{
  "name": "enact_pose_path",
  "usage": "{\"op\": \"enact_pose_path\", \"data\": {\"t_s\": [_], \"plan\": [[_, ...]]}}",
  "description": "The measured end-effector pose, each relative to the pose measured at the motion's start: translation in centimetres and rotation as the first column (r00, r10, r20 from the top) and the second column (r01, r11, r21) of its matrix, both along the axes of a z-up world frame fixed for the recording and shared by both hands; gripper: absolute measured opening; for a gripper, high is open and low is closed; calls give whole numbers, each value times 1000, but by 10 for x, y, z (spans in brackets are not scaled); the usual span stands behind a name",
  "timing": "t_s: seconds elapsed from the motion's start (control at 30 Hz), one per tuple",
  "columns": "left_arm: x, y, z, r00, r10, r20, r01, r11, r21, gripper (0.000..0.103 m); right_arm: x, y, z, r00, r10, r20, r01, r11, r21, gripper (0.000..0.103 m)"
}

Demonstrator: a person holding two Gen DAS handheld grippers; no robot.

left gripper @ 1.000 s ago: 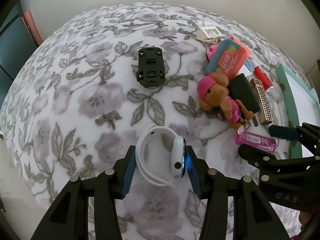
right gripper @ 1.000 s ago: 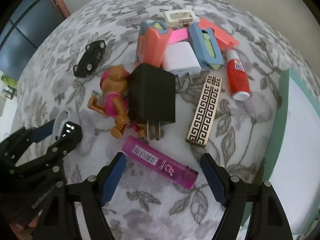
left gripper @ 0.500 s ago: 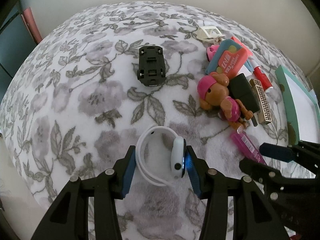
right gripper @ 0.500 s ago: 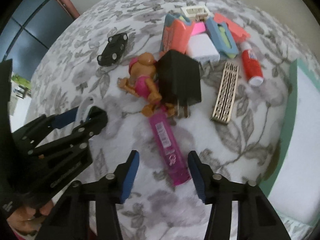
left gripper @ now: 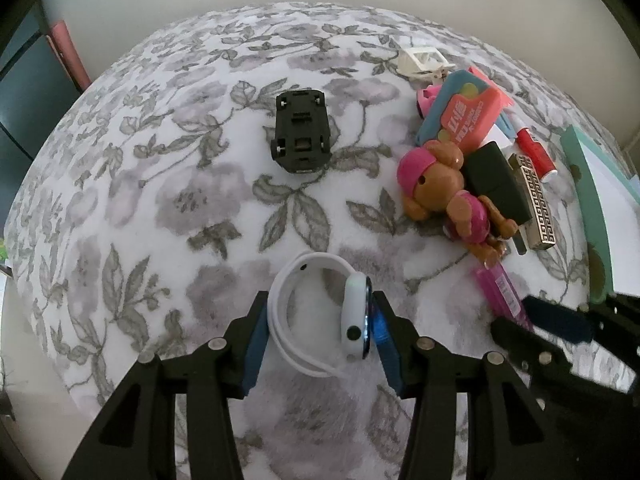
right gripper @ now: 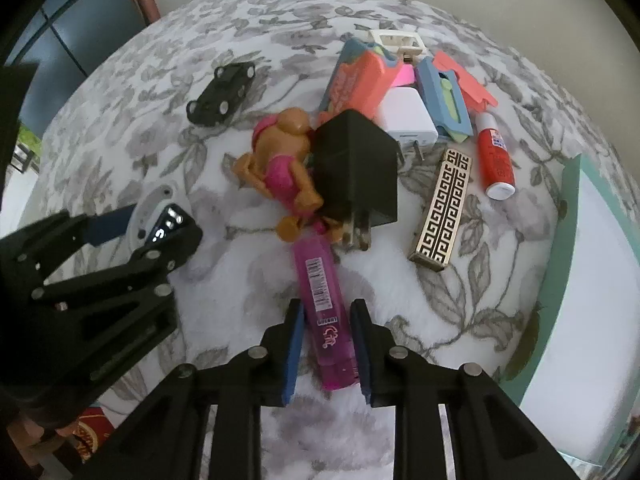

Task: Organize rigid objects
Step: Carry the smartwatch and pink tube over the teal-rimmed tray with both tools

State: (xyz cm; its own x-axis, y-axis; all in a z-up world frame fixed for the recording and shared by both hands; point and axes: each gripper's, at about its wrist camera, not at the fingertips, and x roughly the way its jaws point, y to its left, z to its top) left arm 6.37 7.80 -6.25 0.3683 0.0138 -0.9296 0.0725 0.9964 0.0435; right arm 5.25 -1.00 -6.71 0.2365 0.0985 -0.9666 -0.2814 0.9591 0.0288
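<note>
The right gripper (right gripper: 325, 350), wide apart a second earlier, is now clamped on the pink lighter (right gripper: 323, 312) lying on the floral cloth (right gripper: 240, 56), which is thereby made ready for lifting.

Left tongs (left gripper: 320, 332) point steeply down, jaws part-open and clamped on a watch. Right tongs (right gripper: 326, 352), at their 3 o'clock, have just closed on a lighter.

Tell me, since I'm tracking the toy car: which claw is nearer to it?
Left. The left claw, shut on the white smartwatch, sits just below the black toy car. The right claw grips the pink lighter, farther right.
</note>
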Motion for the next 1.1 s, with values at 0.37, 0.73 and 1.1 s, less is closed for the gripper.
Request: {"op": "enact_pose_path", "data": {"t_s": [0.37, 0.73, 1.1], "plan": [[-9, -12, 14, 999, -1, -36, 1, 1000, -6, 50, -15, -14, 12, 993, -102, -56, 107, 989, 104, 21], [-13, -55, 89, 998, -31, 57, 32, 999, -23, 49, -26, -103, 68, 950, -310, 47, 286, 919, 271, 21], [-7, -183, 107, 967, -246, 69, 250, 967, -46, 49, -29, -226, 92, 813, -548, 195, 523, 836, 167, 21]]}}
